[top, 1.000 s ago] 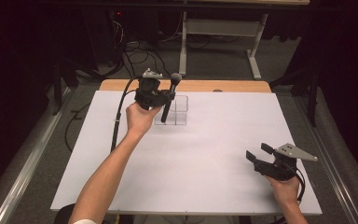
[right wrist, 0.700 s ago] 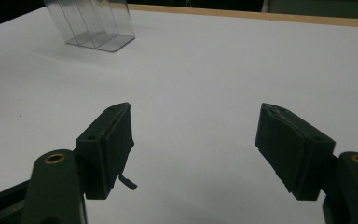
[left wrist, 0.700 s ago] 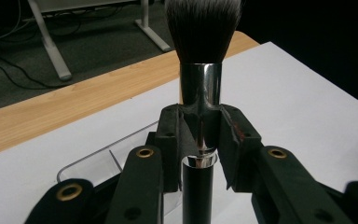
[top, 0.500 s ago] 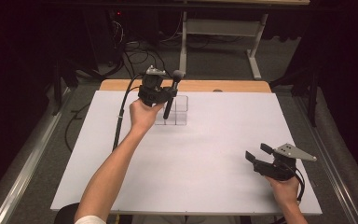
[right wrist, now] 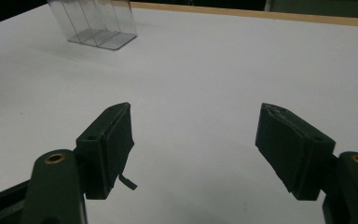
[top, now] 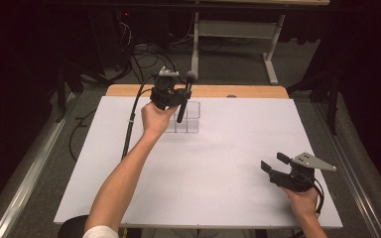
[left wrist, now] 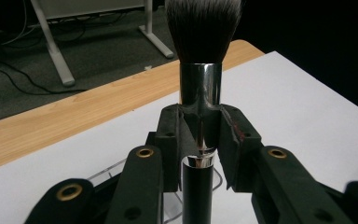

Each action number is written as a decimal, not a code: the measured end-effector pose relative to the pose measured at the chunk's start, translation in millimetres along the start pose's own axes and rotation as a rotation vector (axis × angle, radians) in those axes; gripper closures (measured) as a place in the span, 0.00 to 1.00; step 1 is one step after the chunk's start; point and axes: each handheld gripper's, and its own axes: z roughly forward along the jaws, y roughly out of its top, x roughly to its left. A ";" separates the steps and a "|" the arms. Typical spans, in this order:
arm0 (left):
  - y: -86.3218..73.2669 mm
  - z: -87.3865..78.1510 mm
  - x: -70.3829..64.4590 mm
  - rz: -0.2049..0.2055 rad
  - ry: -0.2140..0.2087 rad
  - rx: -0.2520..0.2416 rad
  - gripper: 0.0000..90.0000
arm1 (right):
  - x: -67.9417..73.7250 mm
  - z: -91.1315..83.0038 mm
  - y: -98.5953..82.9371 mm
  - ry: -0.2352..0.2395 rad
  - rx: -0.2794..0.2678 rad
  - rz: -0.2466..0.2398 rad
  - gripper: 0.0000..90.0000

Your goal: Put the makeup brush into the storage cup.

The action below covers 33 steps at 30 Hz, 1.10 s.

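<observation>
Makeup brush stands upright in the left gripper, whose jaws are clamped on its shiny metal collar — bristles up, black handle pointing down. In the high view the brush hangs over the clear divided organizer near the far edge of the white table. Well apart, near the front right corner, the right gripper sits low with its jaws spread wide — nothing between them.

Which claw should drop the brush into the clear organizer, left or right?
Left. The left claw is shut on the makeup brush, directly above the clear organizer. The right claw is open, empty and at the table's near right edge.
</observation>
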 end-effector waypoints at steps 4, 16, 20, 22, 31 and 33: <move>3.7 4.1 2.3 -0.017 0.009 -0.007 0.79 | 0.2 -0.5 0.1 0.001 -0.002 -0.002 0.32; 14.8 19.4 1.0 -0.004 0.037 -0.001 0.79 | 3.2 1.5 -0.1 0.014 0.009 -0.021 0.32; 17.3 22.0 0.7 -0.001 0.044 -0.007 0.79 | 4.1 1.9 -0.1 0.017 0.007 -0.025 0.32; 17.6 23.2 1.7 -0.004 0.051 -0.012 0.79 | 4.0 2.0 -0.1 0.019 0.009 -0.024 0.32; 15.7 25.7 10.3 -0.029 0.091 -0.018 0.79 | 4.6 2.0 0.0 0.020 0.010 -0.028 0.32; 15.4 25.7 11.8 -0.033 0.094 -0.020 0.79 | 3.9 2.2 -0.1 0.021 0.012 -0.029 0.32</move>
